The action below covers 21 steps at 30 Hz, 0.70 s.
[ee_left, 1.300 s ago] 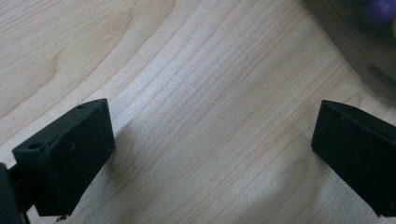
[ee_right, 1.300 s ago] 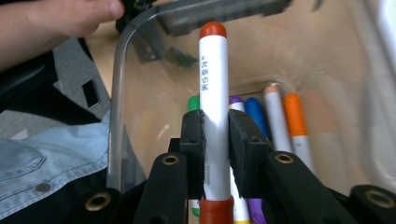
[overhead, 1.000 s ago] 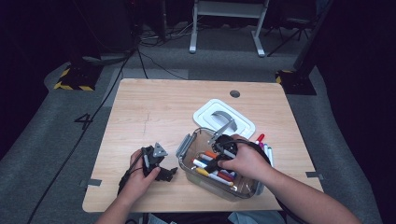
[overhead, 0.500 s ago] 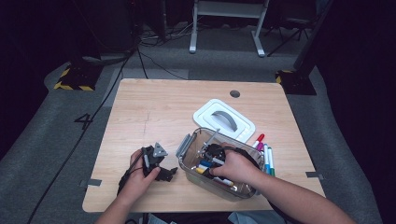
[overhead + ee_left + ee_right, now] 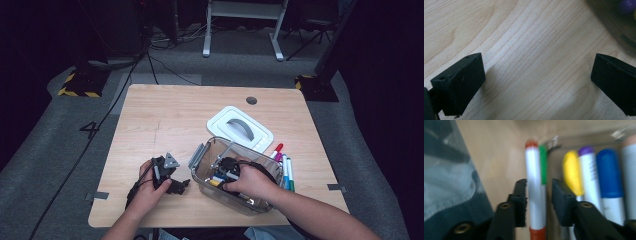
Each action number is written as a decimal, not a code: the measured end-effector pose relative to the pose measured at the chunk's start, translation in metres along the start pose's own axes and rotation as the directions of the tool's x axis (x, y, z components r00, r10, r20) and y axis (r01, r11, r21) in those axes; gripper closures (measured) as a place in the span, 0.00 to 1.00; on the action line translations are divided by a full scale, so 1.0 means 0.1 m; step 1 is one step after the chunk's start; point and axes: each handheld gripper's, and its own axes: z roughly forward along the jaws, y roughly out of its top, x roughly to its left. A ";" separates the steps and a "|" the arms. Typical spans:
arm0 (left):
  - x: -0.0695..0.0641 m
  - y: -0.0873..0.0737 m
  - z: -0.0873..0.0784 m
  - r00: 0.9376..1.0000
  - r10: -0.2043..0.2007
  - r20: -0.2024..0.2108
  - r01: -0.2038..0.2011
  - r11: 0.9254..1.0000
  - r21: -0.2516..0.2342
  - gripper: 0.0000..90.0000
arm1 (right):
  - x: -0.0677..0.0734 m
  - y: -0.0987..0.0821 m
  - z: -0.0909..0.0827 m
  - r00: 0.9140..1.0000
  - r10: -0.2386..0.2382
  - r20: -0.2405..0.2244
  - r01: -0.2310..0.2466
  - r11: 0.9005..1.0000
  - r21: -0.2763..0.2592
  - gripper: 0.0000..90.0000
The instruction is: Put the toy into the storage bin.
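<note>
My right gripper reaches down into a clear plastic container at the table's front right. Its jaws have just been opening. A white marker with an orange-red cap lies between them, with a gap on its right side. Beside it in the container lie green, yellow, purple and blue markers. My left gripper rests on the wood left of the container. It stands open, with bare table between the jaws.
The container's white lid with a grey handle lies just behind it. Several markers lie on the table to its right. A corner of the container shows at the upper right of the left gripper view.
My right hand has come toward me from the container's far side and sunk down into it. The left hand has stayed where it was.
</note>
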 end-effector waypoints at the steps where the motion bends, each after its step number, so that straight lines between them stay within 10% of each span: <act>1: 0.00 0.00 0.00 1.000 0.001 0.000 -0.001 1.000 0.000 0.00 | -0.02 0.02 -0.11 1.000 -0.005 0.028 0.007 0.998 -0.062 0.67; 16: 0.00 0.00 0.00 1.000 0.003 0.000 -0.003 1.000 0.000 0.00 | -0.15 -0.17 -1.02 0.986 0.067 0.153 -0.013 0.944 -0.331 0.64; 21: 0.00 0.00 0.00 1.000 0.003 -0.001 -0.003 1.000 0.000 0.00 | -0.43 -0.44 -1.44 0.953 0.181 0.243 -0.061 0.900 -0.432 0.63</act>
